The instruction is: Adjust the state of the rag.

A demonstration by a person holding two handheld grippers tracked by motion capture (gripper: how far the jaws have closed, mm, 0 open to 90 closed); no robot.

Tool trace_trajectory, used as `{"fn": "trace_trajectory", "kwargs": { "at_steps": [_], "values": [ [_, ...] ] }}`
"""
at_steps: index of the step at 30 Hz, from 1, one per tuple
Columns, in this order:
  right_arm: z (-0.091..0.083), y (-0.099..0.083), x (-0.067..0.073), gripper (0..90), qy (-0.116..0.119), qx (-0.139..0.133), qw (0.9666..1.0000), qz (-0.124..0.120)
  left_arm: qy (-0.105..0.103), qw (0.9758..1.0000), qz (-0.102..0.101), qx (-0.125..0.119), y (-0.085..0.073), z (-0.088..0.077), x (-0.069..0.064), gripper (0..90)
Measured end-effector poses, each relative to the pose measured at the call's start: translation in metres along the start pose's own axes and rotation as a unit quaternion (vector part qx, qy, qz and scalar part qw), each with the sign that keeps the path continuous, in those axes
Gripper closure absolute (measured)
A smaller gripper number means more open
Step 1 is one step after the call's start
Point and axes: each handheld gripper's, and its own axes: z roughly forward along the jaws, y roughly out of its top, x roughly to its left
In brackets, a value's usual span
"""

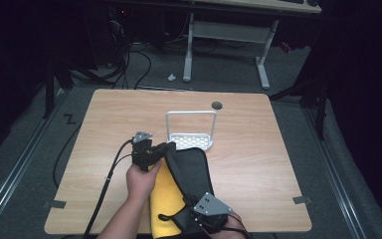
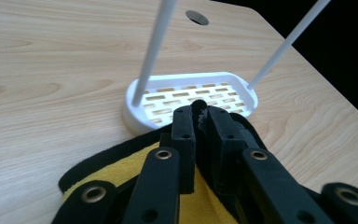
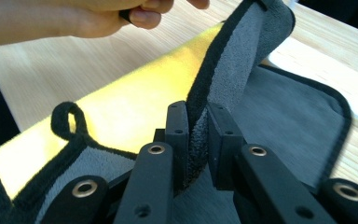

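A cloth (image 1: 191,172), yellow on one face and dark grey on the other with black trim, lies partly folded over at the table's near middle. My left gripper (image 1: 165,147) is shut on its far edge, next to the white rack; in the left gripper view the black hem (image 2: 199,109) sits pinched between the jaws. My right gripper (image 1: 191,215) is shut on the near edge of the cloth (image 3: 233,70), whose grey fold rises from between the jaws. A small hanging loop (image 3: 65,119) shows on the trim.
A white slotted rack (image 1: 191,141) with a tall wire handle (image 1: 191,114) stands just beyond the cloth; its tray (image 2: 191,95) touches the cloth's edge. A round cable hole (image 1: 217,105) sits near the table's far edge. A white desk frame (image 1: 226,35) stands behind.
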Motion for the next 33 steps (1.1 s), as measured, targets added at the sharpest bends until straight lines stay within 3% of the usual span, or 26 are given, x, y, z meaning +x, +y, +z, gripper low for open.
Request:
{"fn": "trace_trajectory", "kwargs": {
  "at_steps": [9, 17, 21, 25, 30, 33],
  "values": [
    [-0.013, -0.020, -0.015, 80.8, -0.020, 0.015, 0.9997, 0.010, -0.010, 0.9999, -0.001, 0.006, -0.003, 0.020, -0.020, 81.1],
    [-0.021, -0.029, -0.027, 79.9, -0.031, 0.020, 0.9986, 0.038, -0.013, 0.9998, -0.004, 0.012, -0.003, 0.034, -0.028, 79.7],
    [-0.023, -0.035, -0.032, 66.8, -0.043, 0.029, 0.9975, 0.049, -0.019, 0.9996, -0.012, 0.017, -0.005, 0.043, -0.029, 65.8],
    [-0.028, -0.033, -0.039, 60.7, -0.065, 0.008, 0.9956, 0.067, -0.031, 0.9995, -0.010, 0.002, -0.004, 0.040, -0.033, 55.2],
    [-0.032, -0.035, -0.045, 60.4, -0.076, -0.004, 0.9939, 0.079, -0.036, 0.9993, 0.002, -0.001, -0.004, 0.033, -0.034, 53.2],
    [-0.032, -0.034, -0.047, 60.7, -0.076, -0.004, 0.9940, 0.080, -0.037, 0.9991, 0.022, 0.007, -0.009, 0.025, -0.033, 54.2]
  ]
}}
